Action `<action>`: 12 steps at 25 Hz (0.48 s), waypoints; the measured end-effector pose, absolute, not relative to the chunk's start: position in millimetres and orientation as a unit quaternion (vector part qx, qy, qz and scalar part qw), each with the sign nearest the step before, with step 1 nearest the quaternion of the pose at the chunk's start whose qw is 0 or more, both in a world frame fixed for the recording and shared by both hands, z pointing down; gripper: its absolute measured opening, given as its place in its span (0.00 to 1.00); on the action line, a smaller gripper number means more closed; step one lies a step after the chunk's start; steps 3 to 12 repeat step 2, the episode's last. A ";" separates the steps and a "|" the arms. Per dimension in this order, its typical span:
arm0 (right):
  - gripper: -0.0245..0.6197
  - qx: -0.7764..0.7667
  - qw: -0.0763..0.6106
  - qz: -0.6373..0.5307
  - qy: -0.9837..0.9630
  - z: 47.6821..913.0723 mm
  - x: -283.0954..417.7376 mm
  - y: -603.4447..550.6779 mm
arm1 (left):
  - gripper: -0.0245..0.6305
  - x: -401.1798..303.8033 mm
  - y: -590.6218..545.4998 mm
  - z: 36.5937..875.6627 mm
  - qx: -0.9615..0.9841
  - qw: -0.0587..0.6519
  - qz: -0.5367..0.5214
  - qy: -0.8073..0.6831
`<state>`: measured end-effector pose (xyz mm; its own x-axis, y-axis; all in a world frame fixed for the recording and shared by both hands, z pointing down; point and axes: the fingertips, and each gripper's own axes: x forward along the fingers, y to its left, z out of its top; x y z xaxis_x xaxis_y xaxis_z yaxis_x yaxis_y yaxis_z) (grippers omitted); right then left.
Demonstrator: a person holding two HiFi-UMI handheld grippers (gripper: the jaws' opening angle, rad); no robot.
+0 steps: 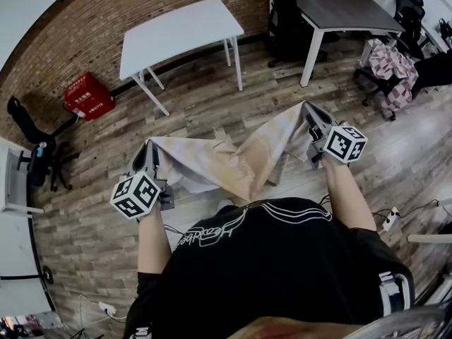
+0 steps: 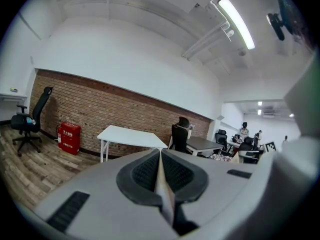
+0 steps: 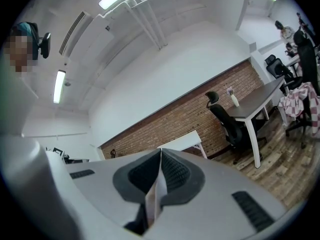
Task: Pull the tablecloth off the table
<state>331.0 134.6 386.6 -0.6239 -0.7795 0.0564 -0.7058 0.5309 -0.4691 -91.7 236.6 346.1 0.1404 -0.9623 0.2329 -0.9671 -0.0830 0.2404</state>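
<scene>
A beige tablecloth [image 1: 233,157] hangs slack in the air between my two grippers, in front of the person's chest. My left gripper [image 1: 150,147] is shut on its left corner, and a thin edge of the cloth [image 2: 162,186] shows pinched between the black pads in the left gripper view. My right gripper [image 1: 307,111] is shut on the right corner, with cloth [image 3: 156,191] squeezed between its pads. The white table [image 1: 176,30] stands bare farther off by the brick wall.
A dark desk [image 1: 346,6] with black office chairs [image 1: 282,13] stands at the back right. A red box [image 1: 88,96] sits by the wall at left, near another black chair [image 1: 32,129]. A chair with checked fabric [image 1: 392,69] is at right. Wooden floor lies below.
</scene>
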 end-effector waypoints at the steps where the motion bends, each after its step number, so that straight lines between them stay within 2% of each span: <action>1: 0.04 -0.427 0.081 -0.229 0.871 386.1 332.4 134.4 | 0.05 -90.7 235.9 344.4 0.737 0.167 0.006 -0.655; 12: 0.04 -0.429 0.082 -0.228 0.870 385.6 333.9 134.2 | 0.05 -89.8 235.2 342.8 0.737 0.165 0.005 -0.655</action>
